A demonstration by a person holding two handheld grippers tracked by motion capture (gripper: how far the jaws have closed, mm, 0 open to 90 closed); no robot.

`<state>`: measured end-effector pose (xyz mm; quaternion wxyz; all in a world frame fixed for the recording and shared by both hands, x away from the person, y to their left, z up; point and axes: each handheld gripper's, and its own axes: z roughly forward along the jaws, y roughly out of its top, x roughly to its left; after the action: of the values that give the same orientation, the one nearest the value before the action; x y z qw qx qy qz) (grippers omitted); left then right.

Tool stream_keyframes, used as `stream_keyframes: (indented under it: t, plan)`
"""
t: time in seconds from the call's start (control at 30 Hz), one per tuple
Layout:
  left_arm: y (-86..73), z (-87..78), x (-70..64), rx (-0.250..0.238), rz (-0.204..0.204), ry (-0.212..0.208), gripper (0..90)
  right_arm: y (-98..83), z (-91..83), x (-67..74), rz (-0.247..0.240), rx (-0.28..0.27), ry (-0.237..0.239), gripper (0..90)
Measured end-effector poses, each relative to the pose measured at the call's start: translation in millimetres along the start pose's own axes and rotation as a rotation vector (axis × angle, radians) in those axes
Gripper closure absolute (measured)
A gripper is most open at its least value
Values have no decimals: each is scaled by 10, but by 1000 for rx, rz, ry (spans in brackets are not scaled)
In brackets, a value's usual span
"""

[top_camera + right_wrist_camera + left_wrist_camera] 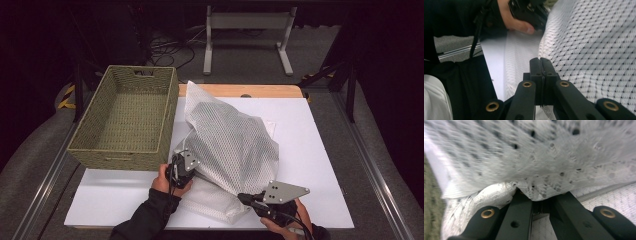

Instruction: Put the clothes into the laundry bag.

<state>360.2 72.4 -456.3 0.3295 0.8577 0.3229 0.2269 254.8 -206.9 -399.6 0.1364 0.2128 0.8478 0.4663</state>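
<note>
Both grippers are clamped on the white mesh laundry bag (227, 145): the left gripper (186, 159) pinches its edge beside the wicker basket (127, 120), and the right gripper (245, 198) grips the near corner with jaws pressed together. The bag is tented up off the white surface (310, 165). Grasping looks done; the basket is empty, so moving the bag remains.
</note>
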Motion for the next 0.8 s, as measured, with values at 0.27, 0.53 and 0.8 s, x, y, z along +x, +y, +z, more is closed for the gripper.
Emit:
stream_keyframes:
  t: [0.27,0.53,0.8]
  plan:
    - [-151,-351,111,-117,-1,-122,874,-70,15,-90,21,18,-35,898]
    - [-449,-708,216,-137,-55,-78,641,-60,-13,-119,26,5,-42,897]
    - [-599,-549,247,14,-73,-104,416,10,-54,-89,17,-20,-23,895]
